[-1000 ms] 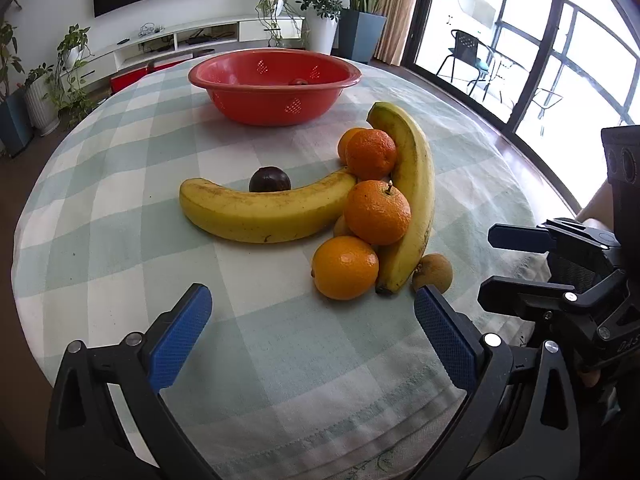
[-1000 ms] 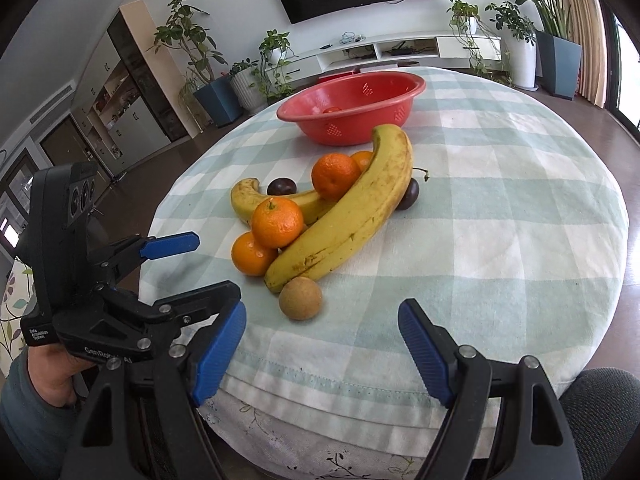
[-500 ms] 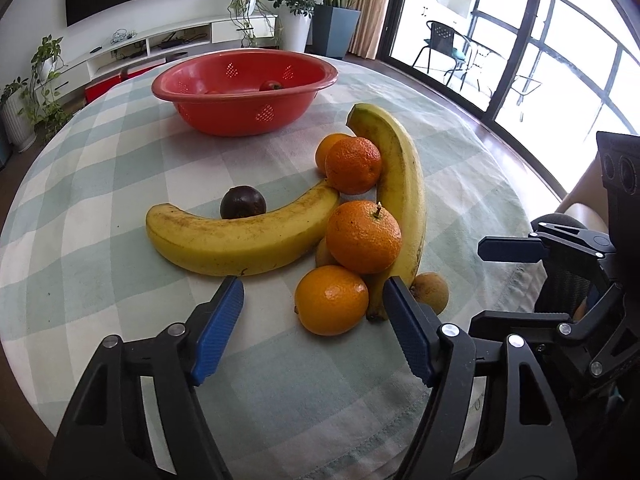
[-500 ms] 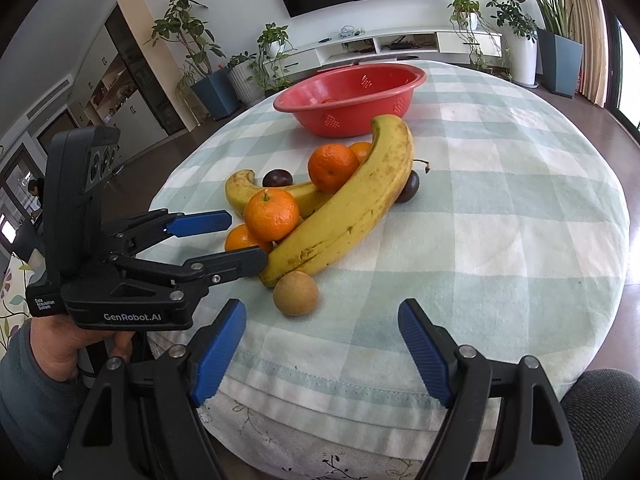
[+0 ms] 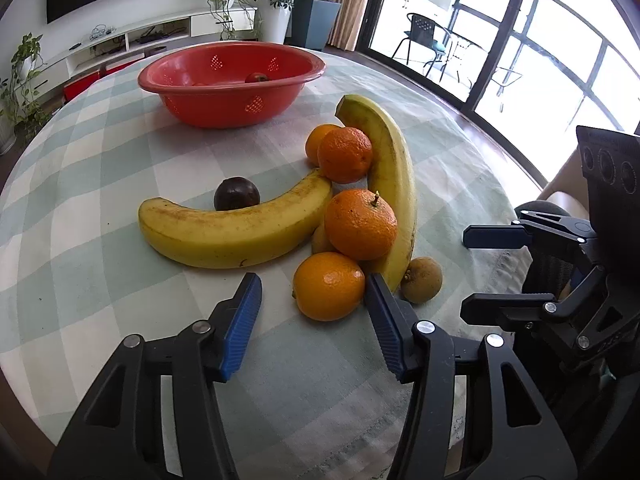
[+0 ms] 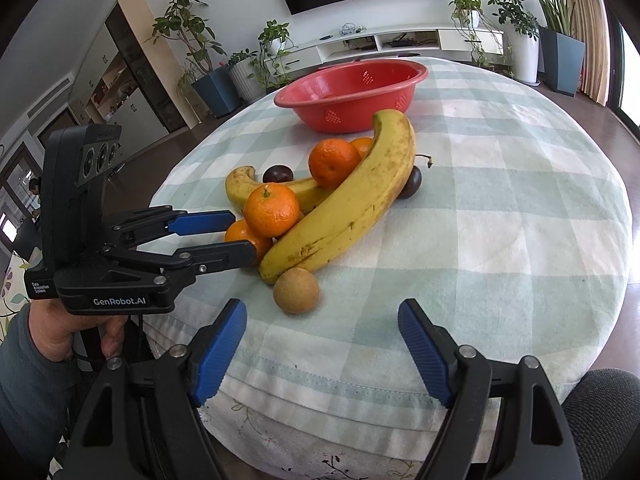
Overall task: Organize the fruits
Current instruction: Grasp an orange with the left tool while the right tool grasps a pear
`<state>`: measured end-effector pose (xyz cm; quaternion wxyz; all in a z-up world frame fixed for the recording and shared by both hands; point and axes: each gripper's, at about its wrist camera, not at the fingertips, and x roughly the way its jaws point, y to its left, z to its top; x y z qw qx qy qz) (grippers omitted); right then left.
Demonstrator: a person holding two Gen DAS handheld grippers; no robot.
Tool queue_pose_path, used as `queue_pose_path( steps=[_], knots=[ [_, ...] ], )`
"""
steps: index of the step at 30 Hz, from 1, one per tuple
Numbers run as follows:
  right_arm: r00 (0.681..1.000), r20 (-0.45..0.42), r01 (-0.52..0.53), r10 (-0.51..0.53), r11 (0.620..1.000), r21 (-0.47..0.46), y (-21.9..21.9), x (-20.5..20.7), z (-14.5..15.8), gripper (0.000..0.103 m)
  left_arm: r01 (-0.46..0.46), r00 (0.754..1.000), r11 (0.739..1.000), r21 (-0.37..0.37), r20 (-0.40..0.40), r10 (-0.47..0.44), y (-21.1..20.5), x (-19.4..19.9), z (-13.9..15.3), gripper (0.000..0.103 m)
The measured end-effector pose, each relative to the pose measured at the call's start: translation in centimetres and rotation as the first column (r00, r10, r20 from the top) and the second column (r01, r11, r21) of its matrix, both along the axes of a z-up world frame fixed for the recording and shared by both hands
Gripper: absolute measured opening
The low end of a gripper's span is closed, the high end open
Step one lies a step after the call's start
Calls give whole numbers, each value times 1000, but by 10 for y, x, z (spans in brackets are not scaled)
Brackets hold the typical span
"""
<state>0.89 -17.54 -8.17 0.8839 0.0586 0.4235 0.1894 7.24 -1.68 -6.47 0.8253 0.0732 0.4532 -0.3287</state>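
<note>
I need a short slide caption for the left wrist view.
Left tool closing around the nearest orange, beside bananas and a red basin.

On the near side plate of the left gripper (image 6: 238, 236), seen at the left of the right wrist view, white lettering reads "GenRobot.AI", and a small label on its near-left end reads "Data Acquisition System"; no other text can be read.
</note>
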Motion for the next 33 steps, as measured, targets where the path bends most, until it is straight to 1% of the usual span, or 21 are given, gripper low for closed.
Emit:
queue_pose_path(
  steps=[2, 4, 7, 19, 27, 30, 33],
  knots=[
    [1000, -2, -2, 2, 1000, -3, 1, 0, -1, 81, 15, 1000, 1000, 12, -9, -15, -5, -2, -3, 41],
    [1000, -1, -2, 2, 1000, -5, 1, -1, -1, 81, 15, 1000, 1000, 9, -14, -15, -7, 0, -4, 40],
    [1000, -2, -2, 2, 1000, -4, 1, -1, -1, 81, 20, 1000, 1000, 7, -19, -20, -9, 3, -6, 36],
    [1000, -1, -14, 14, 1000, -22, 6, 2, -3, 79, -26, 1000, 1000, 4, -4, 26, 1, -5, -5, 36],
    [999, 7, -35, 36, 997, -70, 19, 12, -6, 76, -77, 997, 997, -7, -12, 77, 18, -15, -3, 36],
    [999, 8, -46, 47, 995, -92, 24, 17, -7, 73, -89, 996, 996, 0, -9, 89, 21, -19, -3, 35],
    [997, 13, -68, 70, 991, -119, 30, 19, -8, 66, -107, 994, 994, -2, -11, 107, 24, -22, -2, 36]
  ],
)
